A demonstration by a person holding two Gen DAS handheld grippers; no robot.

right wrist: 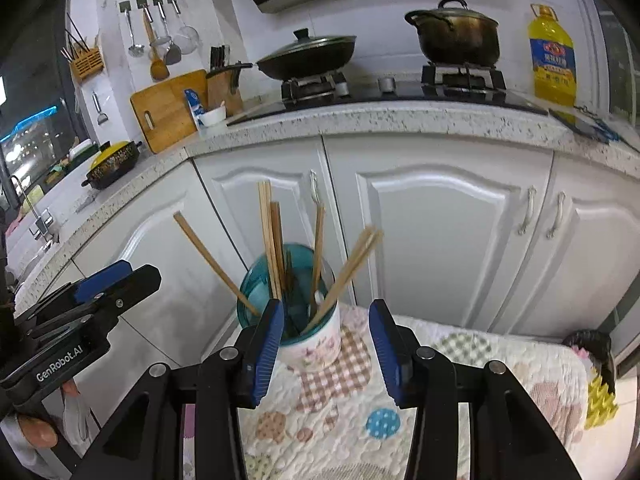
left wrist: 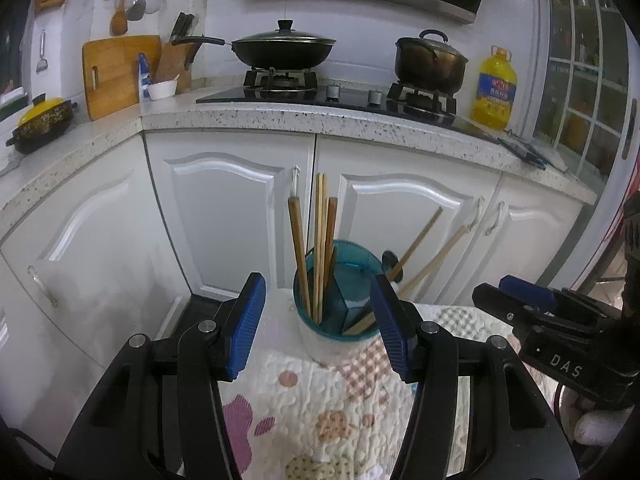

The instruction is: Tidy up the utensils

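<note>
The left tongs [left wrist: 318, 326] are held low and level, pointing forward at the utensil holder [left wrist: 338, 312], with the two blue pads spread wide and nothing between them; the holder stands just in front of the gap and does not touch either pad. The right tongs [right wrist: 326, 340] have a similar pose, also level and pointing forward, their blue pads spread apart and empty, and the holder [right wrist: 310, 332] stands just ahead of the left pad, a little to the left of the gap. In the left wrist view the right tongs appear at the right edge, coming in from the side with their tip close to the holder, and a white-gloved hand [left wrist: 596, 426] holds them from below. In the right wrist view the left tongs appear at the left edge in the same way, beside the holder. The holder is a white cup with a teal transparent insert, standing upright on a desk covered by a quilted cloth [right wrist: 360, 408] with checked and dotted patches. Several wooden chopsticks [left wrist: 318, 248] stand in it: some are nearly upright together, the others lean outward to the sides. Behind the desk are white cabinet doors [left wrist: 240, 220] under a speckled kitchen counter [left wrist: 360, 120].
</note>
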